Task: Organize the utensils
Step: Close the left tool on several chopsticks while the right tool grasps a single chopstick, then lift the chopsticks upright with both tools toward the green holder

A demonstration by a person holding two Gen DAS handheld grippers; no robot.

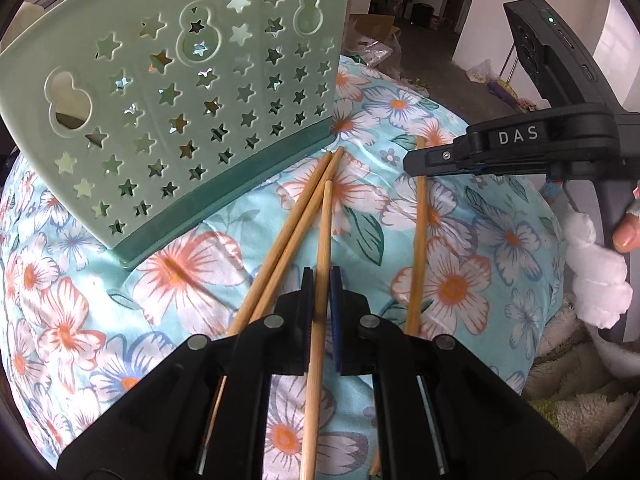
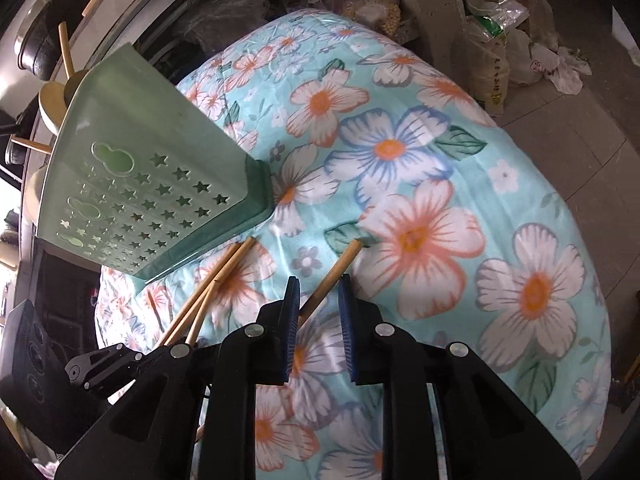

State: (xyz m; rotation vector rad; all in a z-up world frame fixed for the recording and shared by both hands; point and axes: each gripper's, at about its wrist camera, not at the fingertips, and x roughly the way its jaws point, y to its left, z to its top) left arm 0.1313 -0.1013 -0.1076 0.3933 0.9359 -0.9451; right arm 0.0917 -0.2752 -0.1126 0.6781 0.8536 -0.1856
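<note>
Left gripper fills the near edge of the left wrist view, jaws pinched on one bamboo chopstick that runs up between the blue pads, tip pointing far toward the green holder. Two more chopsticks lie crossed just left of it on the floral cloth, tips near the holder's base; a fourth chopstick lies alone to the right. Only this view shows the right gripper from the side, black body marked DAS, reaching in from the right above the fourth chopstick, with a person's fingers on its handle.

Right wrist view: right gripper's jaws stand partly spread, no earlier look given; the lone chopstick sits between the pads, not visibly squeezed. Holder stands tilted far left on the cloth, star holes facing the camera. Only here: wooden spoons behind the holder, bags on the floor far right. Left gripper's tip shows near left.
</note>
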